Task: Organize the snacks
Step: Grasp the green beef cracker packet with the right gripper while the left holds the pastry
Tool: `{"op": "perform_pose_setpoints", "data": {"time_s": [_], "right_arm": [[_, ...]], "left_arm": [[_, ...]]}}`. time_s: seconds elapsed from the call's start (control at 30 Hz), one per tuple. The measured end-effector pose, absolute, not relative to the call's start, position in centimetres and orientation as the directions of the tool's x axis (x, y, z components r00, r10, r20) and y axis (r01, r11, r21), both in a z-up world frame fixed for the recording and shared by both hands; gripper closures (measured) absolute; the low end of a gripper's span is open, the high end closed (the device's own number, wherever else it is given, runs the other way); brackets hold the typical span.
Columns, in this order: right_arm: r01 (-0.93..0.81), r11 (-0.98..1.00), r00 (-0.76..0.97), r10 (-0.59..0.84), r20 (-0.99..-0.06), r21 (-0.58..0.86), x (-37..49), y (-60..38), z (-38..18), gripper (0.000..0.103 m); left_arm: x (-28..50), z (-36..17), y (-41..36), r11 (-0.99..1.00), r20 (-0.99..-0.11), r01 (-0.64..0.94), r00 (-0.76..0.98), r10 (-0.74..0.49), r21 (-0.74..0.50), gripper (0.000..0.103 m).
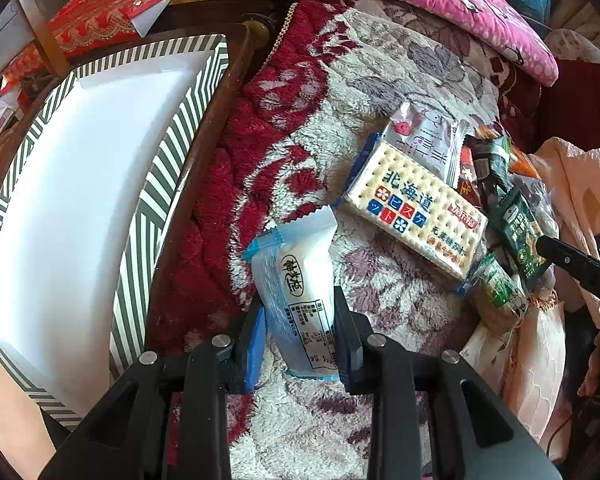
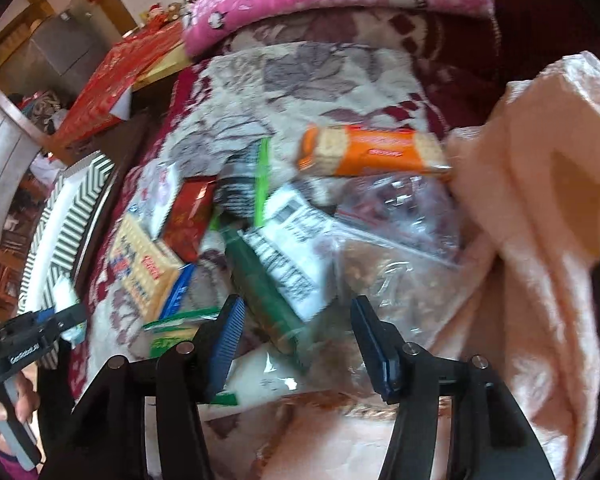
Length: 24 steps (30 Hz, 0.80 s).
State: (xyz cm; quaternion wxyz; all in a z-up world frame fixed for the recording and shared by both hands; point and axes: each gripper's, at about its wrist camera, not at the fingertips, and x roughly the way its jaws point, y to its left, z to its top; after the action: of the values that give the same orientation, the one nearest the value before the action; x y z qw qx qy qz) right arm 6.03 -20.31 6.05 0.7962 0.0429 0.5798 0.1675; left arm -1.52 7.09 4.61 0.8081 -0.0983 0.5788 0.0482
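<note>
My left gripper (image 1: 298,308) is shut on a white and blue snack packet (image 1: 296,276), held over the fleece blanket (image 1: 340,80). To its left lies a striped tray with a white bottom (image 1: 84,200). A cracker pack with blue lettering (image 1: 416,208) lies to the right, beside a silver pouch (image 1: 424,136) and green packets (image 1: 520,236). My right gripper (image 2: 296,316) is open above a green packet (image 2: 268,296) in the snack pile, with an orange cracker pack (image 2: 368,152) and clear bags (image 2: 396,232) beyond. The left gripper also shows in the right wrist view (image 2: 66,318), still on the packet.
A pink pillow (image 1: 440,4) lies at the back of the blanket. Peach fabric (image 2: 540,208) bunches at the right. Red patterned cloth (image 1: 112,12) lies behind the tray. The tray rests on a dark wooden surface (image 1: 208,140).
</note>
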Motion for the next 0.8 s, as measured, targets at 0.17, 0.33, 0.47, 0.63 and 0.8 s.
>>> {"op": "perform_pose_setpoints", "data": {"time_s": [0.17,0.33,0.47,0.63,0.8], "right_arm": [[-0.357,0.919,0.287,0.277,-0.917,0.166,5.1,-17.8,6.8,0.036],[-0.511,0.856,0.314,0.095,-0.945,-0.084,4.8,-14.4,5.6,0.035],[-0.587,0.784,0.334,0.006,-0.942,-0.203,4.6,-13.0,4.7,0.035],[-0.632,0.735,0.329,-0.034,-0.944,-0.246,4.7,-12.2,3.8,0.043],[-0.586,0.795,0.298,0.033,-0.954,-0.155,4.7,-13.5,4.2,0.057]], "left_arm": [[-1.5,4.5,7.1,0.975,-0.946,-0.196,0.322,-0.037,-0.105,0.075],[-1.5,4.5,7.2,0.974,-0.946,-0.200,0.323,-0.039,-0.108,0.075],[-1.4,4.4,7.5,0.972,-0.947,-0.206,0.319,-0.042,-0.112,0.075],[-1.4,4.2,7.4,0.972,-0.951,-0.205,0.306,-0.050,-0.117,0.074],[-1.4,4.3,7.5,0.971,-0.949,-0.208,0.312,-0.051,-0.121,0.074]]}}
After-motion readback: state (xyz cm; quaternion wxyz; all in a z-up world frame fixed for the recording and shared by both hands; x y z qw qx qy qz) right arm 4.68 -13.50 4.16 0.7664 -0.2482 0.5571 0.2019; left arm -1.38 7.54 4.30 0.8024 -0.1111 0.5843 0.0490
